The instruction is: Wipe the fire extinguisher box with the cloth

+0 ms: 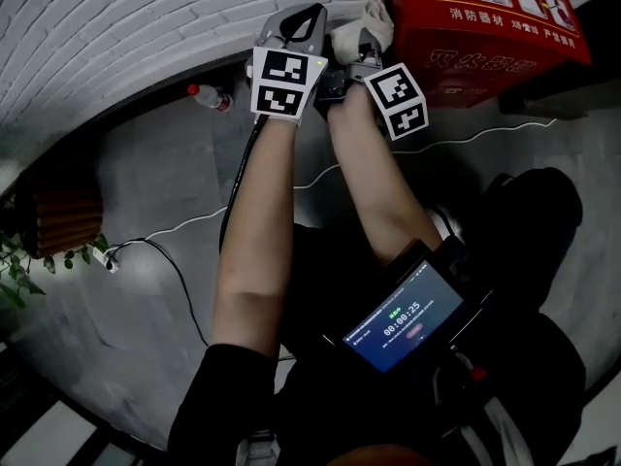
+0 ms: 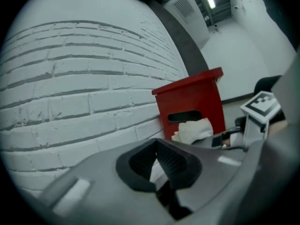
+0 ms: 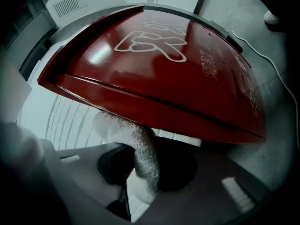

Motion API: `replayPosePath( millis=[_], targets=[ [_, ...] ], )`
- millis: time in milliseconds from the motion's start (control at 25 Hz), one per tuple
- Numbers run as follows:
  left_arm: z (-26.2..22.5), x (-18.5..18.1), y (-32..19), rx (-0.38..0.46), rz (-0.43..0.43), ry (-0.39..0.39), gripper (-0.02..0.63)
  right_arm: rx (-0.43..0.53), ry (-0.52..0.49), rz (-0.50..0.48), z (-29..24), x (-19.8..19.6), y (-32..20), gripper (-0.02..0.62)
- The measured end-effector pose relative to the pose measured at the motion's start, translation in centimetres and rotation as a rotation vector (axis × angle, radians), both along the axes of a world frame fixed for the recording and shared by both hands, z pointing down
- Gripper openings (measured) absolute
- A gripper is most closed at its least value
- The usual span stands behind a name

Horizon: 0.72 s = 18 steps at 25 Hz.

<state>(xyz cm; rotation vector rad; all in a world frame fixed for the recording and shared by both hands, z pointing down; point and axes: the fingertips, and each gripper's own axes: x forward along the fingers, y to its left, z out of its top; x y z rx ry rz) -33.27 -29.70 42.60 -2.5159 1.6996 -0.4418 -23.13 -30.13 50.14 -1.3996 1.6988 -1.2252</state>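
The red fire extinguisher box [image 1: 485,17] stands on the floor against the white brick wall. My right gripper [image 1: 365,39] is shut on a white cloth [image 1: 375,16] and holds it against the box's left side. In the right gripper view the cloth [image 3: 136,149] rises from between the jaws and touches the underside edge of the red box [image 3: 159,64]. My left gripper [image 1: 301,22] hovers just left of the right one, near the wall, shut with nothing in it. The left gripper view shows the box [image 2: 192,100] with its handle slot and the cloth [image 2: 194,130] in front of it.
A plastic bottle [image 1: 209,97] with a red cap lies by the wall [image 1: 116,17] at left. A white cable [image 1: 320,178] runs across the grey floor. A wooden object [image 1: 58,212] and a plant [image 1: 29,260] are far left. A screen device [image 1: 403,318] hangs at the person's chest.
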Motion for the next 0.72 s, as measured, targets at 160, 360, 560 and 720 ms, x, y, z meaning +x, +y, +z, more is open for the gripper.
replayPosePath(
  millis=[160,360,560,720],
  targets=[
    [2.4,0.7,0.0,-0.044,0.029,0.003,0.003,-0.036,-0.005,0.006,2.9,0.2,0.3,0.095],
    [5.3,1.3,0.1,-0.087,0.048,0.026,0.003,-0.04,-0.018,0.024,5.8,0.3,0.5,0.095],
    [9.2,1.2,0.2,-0.158,0.041,0.015,0.003,-0.051,-0.027,0.045,8.7,0.4,0.6,0.095],
    [11.6,1.6,0.0,-0.197,0.053,-0.006,0.003,-0.065,-0.036,0.054,10.9,0.5,0.5,0.095]
  ],
)
